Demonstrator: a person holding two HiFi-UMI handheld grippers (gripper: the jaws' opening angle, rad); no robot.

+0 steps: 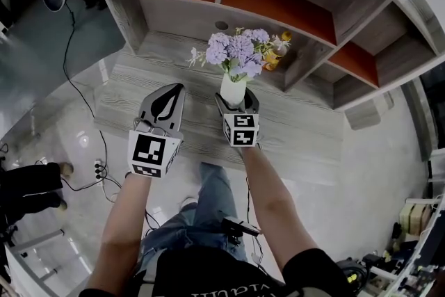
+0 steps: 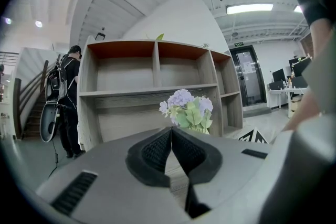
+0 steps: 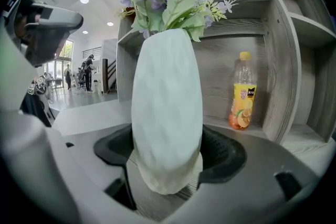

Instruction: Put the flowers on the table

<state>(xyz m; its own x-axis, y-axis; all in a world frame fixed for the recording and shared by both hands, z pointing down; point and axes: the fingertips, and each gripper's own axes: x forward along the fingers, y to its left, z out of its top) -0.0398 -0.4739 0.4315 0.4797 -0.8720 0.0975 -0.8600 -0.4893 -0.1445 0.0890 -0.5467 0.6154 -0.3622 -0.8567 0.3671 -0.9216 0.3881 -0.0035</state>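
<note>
A white textured vase (image 3: 167, 113) of purple flowers (image 1: 239, 53) stands upright between my right gripper's (image 1: 236, 102) dark pads, which press on both its sides. In the head view the vase (image 1: 232, 89) is over the grey wooden table (image 1: 181, 123), in front of the shelf unit. My left gripper (image 1: 164, 106) is level with it on the left, its jaws closed tip to tip with nothing between them. From the left gripper view the flowers (image 2: 187, 109) show just past the jaw tips (image 2: 171, 129).
A grey shelf unit (image 1: 278, 10) with orange inner panels stands behind the table. An orange drink bottle (image 3: 243, 93) stands on its lowest shelf, right of the vase. A person in black (image 2: 67, 97) stands at the unit's left end. Cables lie on the floor at left.
</note>
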